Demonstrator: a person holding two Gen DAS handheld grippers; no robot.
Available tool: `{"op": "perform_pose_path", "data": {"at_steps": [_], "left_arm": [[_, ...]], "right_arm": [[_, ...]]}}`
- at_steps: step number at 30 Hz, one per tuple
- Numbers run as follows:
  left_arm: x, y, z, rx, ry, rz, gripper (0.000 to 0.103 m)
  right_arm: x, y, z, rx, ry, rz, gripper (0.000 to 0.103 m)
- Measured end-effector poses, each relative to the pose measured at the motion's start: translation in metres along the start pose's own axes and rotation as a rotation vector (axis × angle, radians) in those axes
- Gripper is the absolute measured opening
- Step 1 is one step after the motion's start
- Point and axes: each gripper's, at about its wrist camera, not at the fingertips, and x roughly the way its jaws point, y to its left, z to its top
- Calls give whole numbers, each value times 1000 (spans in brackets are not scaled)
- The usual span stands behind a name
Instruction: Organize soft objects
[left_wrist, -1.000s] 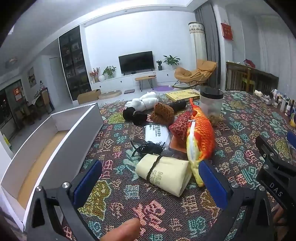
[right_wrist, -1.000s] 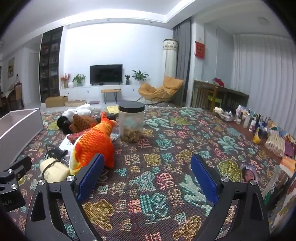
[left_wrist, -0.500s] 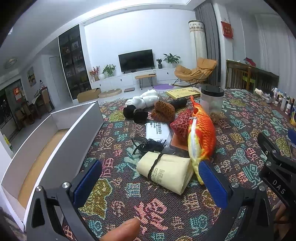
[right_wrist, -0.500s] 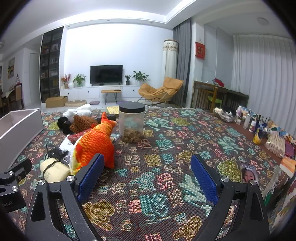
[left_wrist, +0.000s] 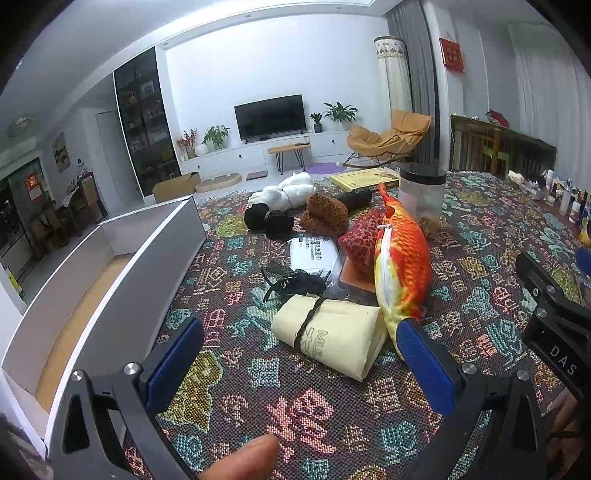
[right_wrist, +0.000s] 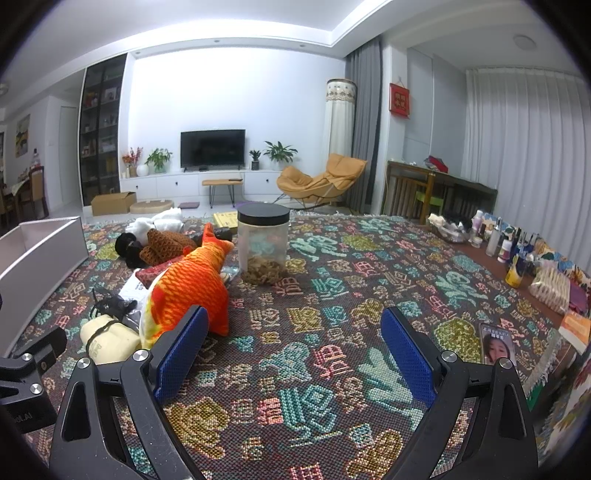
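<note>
Soft things lie clustered on the patterned tablecloth (left_wrist: 317, 417): an orange fish plush (left_wrist: 400, 266) leans over a cream rolled cloth (left_wrist: 332, 334) bound with a dark band. Behind them sit a red patterned pouch (left_wrist: 360, 240), a brown knitted item (left_wrist: 325, 216), black fabric pieces (left_wrist: 267, 219) and a white plush (left_wrist: 286, 190). A black hair claw (left_wrist: 295, 284) and a white packet (left_wrist: 314, 253) lie just beyond the roll. A clear jar (right_wrist: 263, 243) with a black lid stands beside the fish's tail. A white open box (left_wrist: 122, 277) runs along the table's left side.

The left gripper (left_wrist: 303, 356) hovers low over the cloth, jaws spread wide and empty, the roll just ahead between its blue pads. The right gripper (right_wrist: 295, 350) is likewise spread wide and holds nothing, over bare cloth to the right of the fish. A fingertip (left_wrist: 240, 459) shows at the bottom of the left view.
</note>
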Motion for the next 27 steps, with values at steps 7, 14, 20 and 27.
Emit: {"op": "perform_pose_path", "data": {"at_steps": [7, 14, 20, 27], "left_arm": [[0, -1, 0, 5, 2, 0, 103], [-1, -2, -2, 5, 7, -2, 103], [0, -1, -4, 4, 12, -2, 103], [2, 0, -6, 4, 18, -1, 103]], "right_arm": [[0, 0, 0, 1, 0, 0, 96], [0, 0, 0, 1, -1, 0, 96], [-1, 1, 0, 0, 1, 0, 96], [0, 0, 0, 2, 1, 1, 96]]}}
